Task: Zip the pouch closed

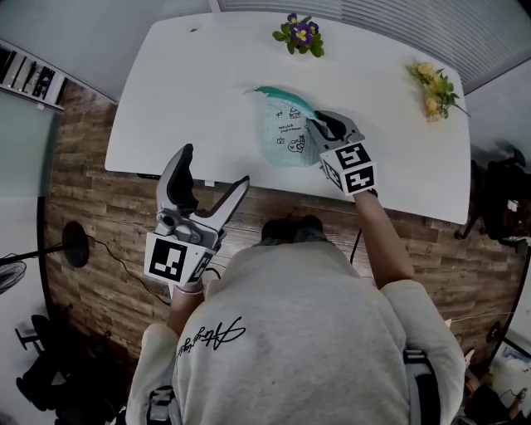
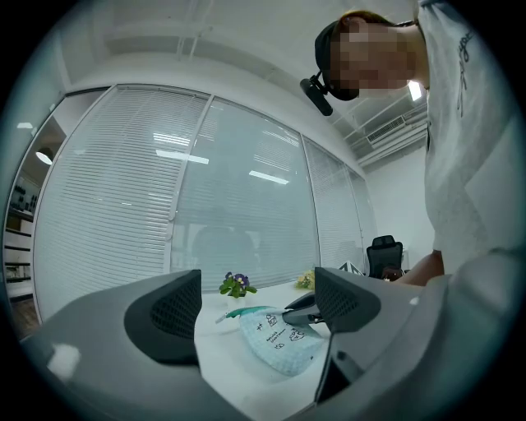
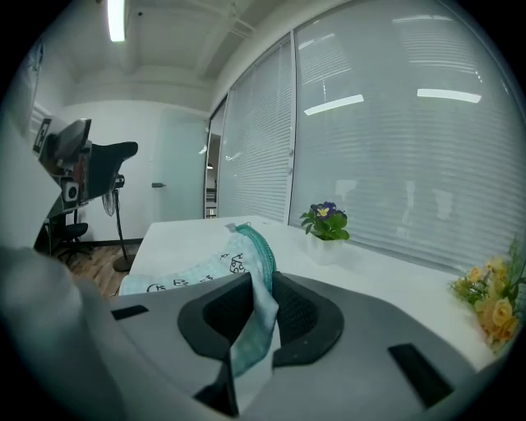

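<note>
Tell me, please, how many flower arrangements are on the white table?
2: a purple-flowered plant at the table edge farthest from the person, beyond the pouch, and a yellow bunch near its far right corner. No others seem hidden.

Counter: white counter [image 1: 191, 108] with rounded corners, its far side along the window wall.
Floor: brown wood planks [image 1: 91, 274], darker under the counter.
Windows: tall glass panes behind closed white blinds [image 2: 148, 214], in thin grey frames.
Walls: plain white wall [image 3: 156, 140] at the end of the room.
Ceiling: white, with a long lamp [image 3: 117, 18] that is lit.
Light: bright and even; lamp strips are mirrored in the glass.
Plants: purple flowers [image 1: 300, 33] at the far edge of the counter; yellow flowers [image 1: 431, 87] near its right end.
Fan: black fan [image 3: 103, 160] on a stand, on the floor beside the counter.
Chair: black office chair [image 2: 384, 251] beyond the counter.
Shelf: shelf [image 1: 29, 79] at the left, its contents too small to tell.
</note>
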Demonstrator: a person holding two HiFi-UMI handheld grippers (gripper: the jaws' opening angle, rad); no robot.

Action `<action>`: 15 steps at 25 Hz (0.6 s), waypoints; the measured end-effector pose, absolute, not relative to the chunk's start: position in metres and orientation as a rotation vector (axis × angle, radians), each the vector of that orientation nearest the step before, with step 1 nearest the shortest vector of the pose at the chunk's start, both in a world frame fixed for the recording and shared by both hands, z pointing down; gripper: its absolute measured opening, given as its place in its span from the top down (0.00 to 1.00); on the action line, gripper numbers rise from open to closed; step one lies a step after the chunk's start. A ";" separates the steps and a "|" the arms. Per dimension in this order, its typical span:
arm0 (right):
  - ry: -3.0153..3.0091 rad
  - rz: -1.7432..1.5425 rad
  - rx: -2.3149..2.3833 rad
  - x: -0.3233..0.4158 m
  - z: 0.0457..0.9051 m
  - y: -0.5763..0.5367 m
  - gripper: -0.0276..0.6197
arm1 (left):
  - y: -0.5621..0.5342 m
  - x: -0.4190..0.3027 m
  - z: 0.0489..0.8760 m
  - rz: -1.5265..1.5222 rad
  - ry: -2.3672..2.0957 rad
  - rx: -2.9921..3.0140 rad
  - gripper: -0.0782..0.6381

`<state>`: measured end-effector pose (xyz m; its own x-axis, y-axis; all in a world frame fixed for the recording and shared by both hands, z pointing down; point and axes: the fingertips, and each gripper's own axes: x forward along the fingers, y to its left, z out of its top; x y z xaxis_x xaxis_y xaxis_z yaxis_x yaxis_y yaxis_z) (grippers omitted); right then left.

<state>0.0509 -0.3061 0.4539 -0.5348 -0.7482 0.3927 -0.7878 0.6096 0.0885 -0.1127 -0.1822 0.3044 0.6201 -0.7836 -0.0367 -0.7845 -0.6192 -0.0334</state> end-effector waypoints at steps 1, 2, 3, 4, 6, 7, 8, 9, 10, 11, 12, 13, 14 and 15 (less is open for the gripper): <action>-2.460 0.120 1.229 0.049 0.448 -0.303 0.86 | -0.183 -0.113 0.305 0.025 1.344 -2.788 0.31; -2.472 0.104 1.232 0.048 0.444 -0.300 0.86 | -0.183 -0.113 0.305 0.024 1.336 -2.792 0.31; -2.483 0.091 1.236 0.047 0.439 -0.298 0.86 | -0.183 -0.113 0.305 0.024 1.328 -2.796 0.31; -2.492 0.081 1.241 0.046 0.435 -0.295 0.86 | -0.183 -0.112 0.305 0.026 1.319 -2.799 0.31; -2.511 0.069 1.253 0.044 0.426 -0.289 0.86 | -0.184 -0.111 0.304 0.034 1.306 -2.806 0.31; -2.523 0.066 1.261 0.043 0.422 -0.287 0.86 | -0.184 -0.111 0.303 0.038 1.300 -2.808 0.31; -2.536 0.063 1.268 0.043 0.418 -0.284 0.86 | -0.184 -0.111 0.303 0.037 1.291 -2.808 0.31; -2.551 0.062 1.273 0.042 0.413 -0.281 0.86 | -0.185 -0.112 0.303 0.035 1.282 -2.808 0.31; -2.568 0.059 1.276 0.041 0.409 -0.279 0.86 | -0.185 -0.112 0.303 0.034 1.275 -2.808 0.31; -2.583 0.056 1.278 0.041 0.405 -0.276 0.86 | -0.186 -0.113 0.303 0.034 1.269 -2.808 0.31; -2.596 0.050 1.278 0.040 0.400 -0.273 0.86 | -0.187 -0.114 0.303 0.035 1.264 -2.808 0.31; -2.605 0.043 1.281 0.040 0.396 -0.270 0.86 | -0.187 -0.114 0.302 0.037 1.258 -2.807 0.31; -2.612 0.034 1.285 0.040 0.392 -0.268 0.86 | -0.188 -0.115 0.301 0.037 1.253 -2.806 0.31; -2.619 0.027 1.289 0.040 0.389 -0.265 0.86 | -0.189 -0.116 0.301 0.036 1.247 -2.804 0.31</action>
<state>0.0397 -0.2652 0.3887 -0.5902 -0.7807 0.2054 -0.7847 0.6145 0.0809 -0.1163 -0.1888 0.3008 0.6700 -0.7406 -0.0506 -0.7423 -0.6677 -0.0567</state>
